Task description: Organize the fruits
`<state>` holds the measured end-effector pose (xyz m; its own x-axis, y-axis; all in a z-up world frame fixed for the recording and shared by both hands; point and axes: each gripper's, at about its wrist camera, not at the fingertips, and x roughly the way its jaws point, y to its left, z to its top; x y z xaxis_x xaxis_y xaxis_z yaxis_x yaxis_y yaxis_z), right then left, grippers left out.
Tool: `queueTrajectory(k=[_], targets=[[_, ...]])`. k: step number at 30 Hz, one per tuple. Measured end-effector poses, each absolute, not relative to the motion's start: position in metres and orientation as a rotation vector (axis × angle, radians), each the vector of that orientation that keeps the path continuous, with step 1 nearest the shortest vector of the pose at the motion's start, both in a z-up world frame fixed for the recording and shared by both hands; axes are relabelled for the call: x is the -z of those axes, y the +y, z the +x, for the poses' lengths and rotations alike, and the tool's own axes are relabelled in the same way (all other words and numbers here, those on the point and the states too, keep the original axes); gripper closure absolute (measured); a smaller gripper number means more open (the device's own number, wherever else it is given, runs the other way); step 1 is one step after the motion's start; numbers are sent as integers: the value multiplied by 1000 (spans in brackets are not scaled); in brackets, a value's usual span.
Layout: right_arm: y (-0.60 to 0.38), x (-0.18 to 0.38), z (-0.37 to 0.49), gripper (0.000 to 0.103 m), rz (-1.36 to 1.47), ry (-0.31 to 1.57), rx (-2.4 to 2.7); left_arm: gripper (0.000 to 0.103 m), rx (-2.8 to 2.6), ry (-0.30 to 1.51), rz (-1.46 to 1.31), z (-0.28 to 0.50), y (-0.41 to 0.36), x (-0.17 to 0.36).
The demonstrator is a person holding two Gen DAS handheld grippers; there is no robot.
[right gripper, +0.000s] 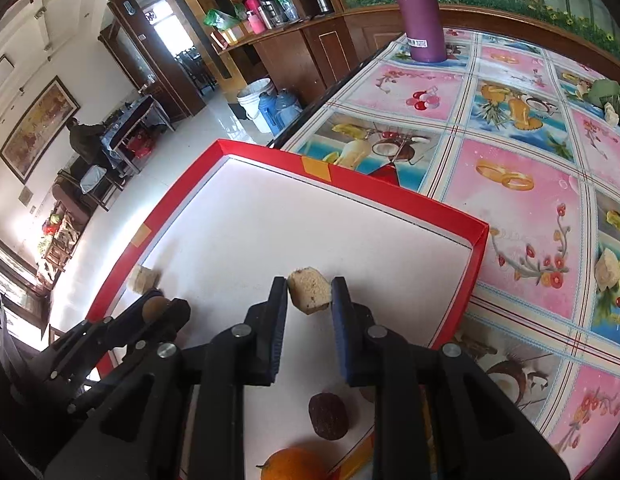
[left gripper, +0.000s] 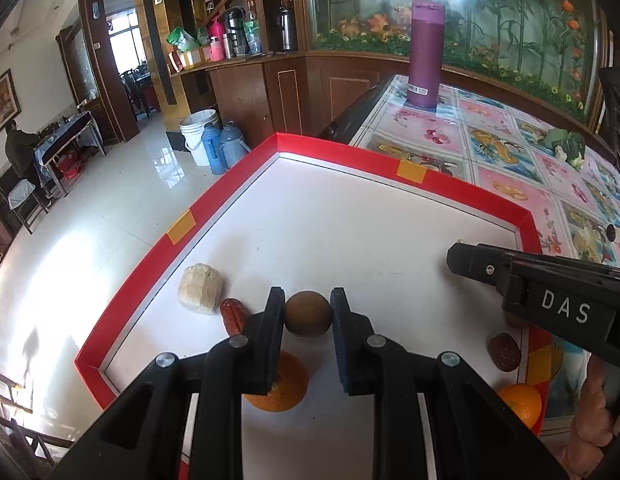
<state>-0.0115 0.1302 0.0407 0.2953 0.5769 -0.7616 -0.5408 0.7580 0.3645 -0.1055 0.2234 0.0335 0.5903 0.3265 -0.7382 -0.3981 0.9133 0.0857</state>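
Observation:
My left gripper (left gripper: pixel 308 314) is shut on a round brown fruit (left gripper: pixel 308 313), held just above the white floor of the red-rimmed tray (left gripper: pixel 410 170). Below it lie an orange (left gripper: pixel 279 390), a red date (left gripper: pixel 231 314) and a pale beige chunk (left gripper: pixel 199 288). My right gripper (right gripper: pixel 310 294) is shut on a small beige cube-shaped piece (right gripper: pixel 308 290) over the tray (right gripper: pixel 350 184). A dark date (right gripper: pixel 328 416) and an orange (right gripper: pixel 295 464) lie beneath it. The left gripper (right gripper: pixel 157 308) shows at the left in the right wrist view.
A purple flask (left gripper: pixel 425 54) stands on the fruit-print tablecloth (left gripper: pixel 510 152) behind the tray. Green leafy pieces (left gripper: pixel 564 144) and a beige chunk (right gripper: pixel 608 270) lie on the cloth. A second orange (left gripper: pixel 520 402) and a dark date (left gripper: pixel 504 352) sit by the tray's right rim.

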Motion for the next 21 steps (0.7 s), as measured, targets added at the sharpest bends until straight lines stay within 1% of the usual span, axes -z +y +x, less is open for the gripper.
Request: queueTrajectory(k=[7,9,11,14,18,21], targets=[[139,-32,-8,78,21,1064,-728,80,-466,856,-45,-105,224,-30],[137,-32,-6,78,40,1078,-737,69,-483,848,-26,-106,222,-33],[129,-35,-4,78,83,1069,-751,65,-493,829,-15,-110,219,-38],[114,-43,-2,78,130,1028,-761,61,-496,797,6,-112,211,-50],[82,-54,1,78,193,985,-743,50,-482,739,31,-115,193,-72],[58,-61,3,78,219,954,-716,45,-461,699,42,-117,177,-89]])
